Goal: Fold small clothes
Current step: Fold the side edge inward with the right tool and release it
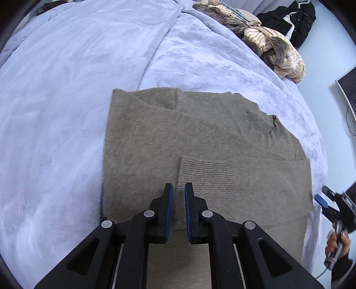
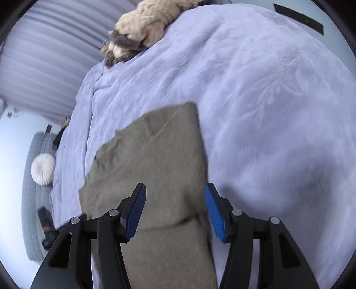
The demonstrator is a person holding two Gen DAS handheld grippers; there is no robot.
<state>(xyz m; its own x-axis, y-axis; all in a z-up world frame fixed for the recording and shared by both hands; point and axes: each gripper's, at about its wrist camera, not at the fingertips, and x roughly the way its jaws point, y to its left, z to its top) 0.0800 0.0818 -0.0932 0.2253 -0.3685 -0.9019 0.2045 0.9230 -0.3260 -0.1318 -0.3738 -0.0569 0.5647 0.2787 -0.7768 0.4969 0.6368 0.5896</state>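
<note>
A grey-brown knit sweater [image 1: 189, 137] lies partly folded on the pale blue bed cover [image 1: 66, 100], with a ribbed cuff or hem laid across its near part. My left gripper [image 1: 179, 191] hovers over that ribbed part, jaws a narrow gap apart with nothing between them. My right gripper [image 2: 174, 195] is open wide over the sweater [image 2: 155, 160] in the right wrist view, with nothing in it. It also shows at the sweater's right edge in the left wrist view [image 1: 322, 197].
A pile of cream striped and brown clothes [image 1: 273, 49] lies at the bed's far right edge, also visible in the right wrist view [image 2: 144, 24]. A black jacket [image 1: 296, 20] hangs beyond it. A grey chair with a white round cushion [image 2: 43, 169] stands beside the bed.
</note>
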